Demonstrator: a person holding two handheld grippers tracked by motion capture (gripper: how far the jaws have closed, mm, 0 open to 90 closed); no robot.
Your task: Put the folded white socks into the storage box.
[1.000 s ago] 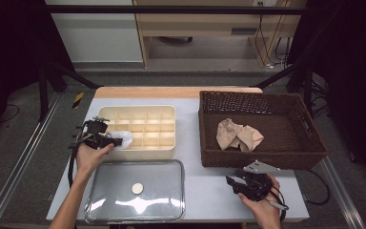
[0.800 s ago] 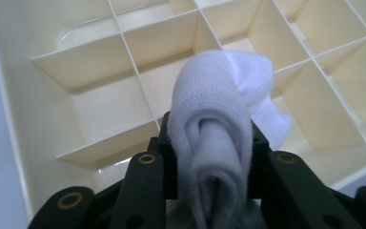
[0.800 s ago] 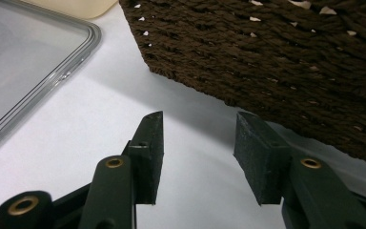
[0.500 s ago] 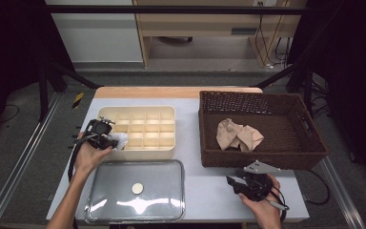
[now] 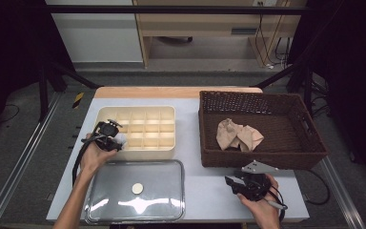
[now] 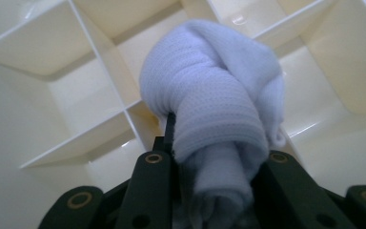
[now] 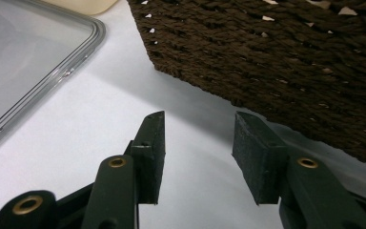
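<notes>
My left gripper (image 5: 108, 135) hangs over the left edge of a cream divided organiser box (image 5: 138, 109), shut on a rolled white cloth (image 5: 120, 138). Its jaws have just been closing with that roll between them. In the left gripper view the white cloth (image 6: 219, 109) bulges out above the left gripper (image 6: 219, 145), with the box's compartments (image 6: 100, 129) right behind. My right gripper (image 5: 232, 183) rests low over the table in front of the wicker basket (image 5: 262, 95). In its own view the right gripper (image 7: 198, 138) is open, with nothing between the pads.
Crumpled tan cloths (image 5: 238, 134) lie in the brown basket (image 7: 267, 47). A clear lid (image 5: 105, 210) with a round white knob (image 5: 137, 188) lies flat at the front left, its rim (image 7: 76, 62) close to my right gripper. The white table (image 5: 205, 191) ends just behind both hands.
The left hand has shifted slightly right, bringing the white cloth over the organiser's left compartments. The right hand has stayed put.
</notes>
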